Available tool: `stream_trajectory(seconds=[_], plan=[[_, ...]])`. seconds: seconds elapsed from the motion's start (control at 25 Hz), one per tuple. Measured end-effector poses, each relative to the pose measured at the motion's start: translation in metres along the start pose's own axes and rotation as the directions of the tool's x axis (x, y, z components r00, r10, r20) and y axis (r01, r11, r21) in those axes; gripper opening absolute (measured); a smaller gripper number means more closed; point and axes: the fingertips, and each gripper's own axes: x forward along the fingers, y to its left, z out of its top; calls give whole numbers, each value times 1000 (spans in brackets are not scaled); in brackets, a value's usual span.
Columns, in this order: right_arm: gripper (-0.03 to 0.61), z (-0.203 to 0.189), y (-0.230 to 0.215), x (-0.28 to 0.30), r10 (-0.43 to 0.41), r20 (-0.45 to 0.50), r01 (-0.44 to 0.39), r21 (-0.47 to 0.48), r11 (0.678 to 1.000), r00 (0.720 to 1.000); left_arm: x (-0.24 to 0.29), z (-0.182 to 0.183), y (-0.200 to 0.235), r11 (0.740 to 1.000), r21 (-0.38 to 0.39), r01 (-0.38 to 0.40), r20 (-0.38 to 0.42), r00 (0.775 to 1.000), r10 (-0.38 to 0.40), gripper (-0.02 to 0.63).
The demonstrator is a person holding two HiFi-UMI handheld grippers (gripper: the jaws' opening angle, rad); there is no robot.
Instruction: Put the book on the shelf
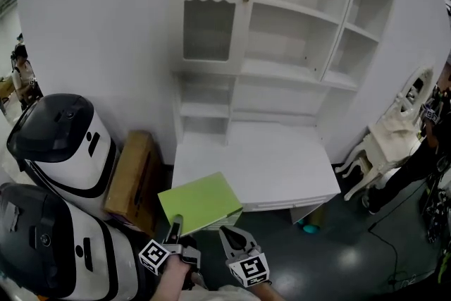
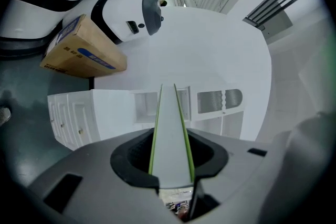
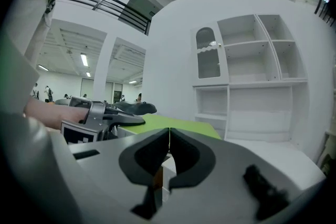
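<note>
A book with green covers (image 1: 201,202) is held flat at the front left corner of the white desk (image 1: 275,158), clamped at its near edge by my left gripper (image 1: 175,225). In the left gripper view the book (image 2: 170,123) runs edge-on between the jaws of that gripper (image 2: 170,157), white pages between two green covers. My right gripper (image 1: 231,236) is just right of the book, shut and holding nothing. In the right gripper view its jaws (image 3: 169,141) meet, with the book (image 3: 181,125) and the left gripper (image 3: 121,119) to the left. The white shelf unit (image 1: 282,70) rises behind the desk with open compartments.
Two white-and-black machines (image 1: 60,144) stand at the left, and a brown cardboard box (image 1: 130,176) is between them and the desk. A white chair (image 1: 384,141) and a person (image 1: 426,151) are at the right. The floor below is dark grey.
</note>
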Motion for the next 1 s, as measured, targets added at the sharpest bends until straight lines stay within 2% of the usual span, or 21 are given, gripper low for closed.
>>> stream_trajectory(seconds=[0.16, 0.28, 0.4, 0.6, 0.76, 1.0], plan=[[14, -10, 4, 25, -2, 3, 2, -9, 1000, 1000, 24, 25, -1, 999, -13, 36, -19, 999, -36, 149], [14, -18, 2, 36, -19, 14, 19, 11, 1000, 1000, 35, 38, 5, 1000, -9, 22, -30, 999, -22, 149], [14, -32, -3, 44, -30, -23, 30, 35, 999, 999, 45, 44, 11, 1000, -14, 2, -35, 999, -2, 149], [14, -40, -31, 67, -35, -60, 37, 41, 998, 998, 74, 44, 14, 1000, -22, 16, -32, 999, -17, 149], [14, -39, -53, 86, -3, -47, 5, 42, 999, 999, 98, 43, 19, 1000, -18, 5, -7, 1000, -5, 149], [14, -26, -97, 113, 59, -27, -58, 40, 998, 998, 148, 37, 5, 1000, -1, 27, 35, 999, -27, 149]])
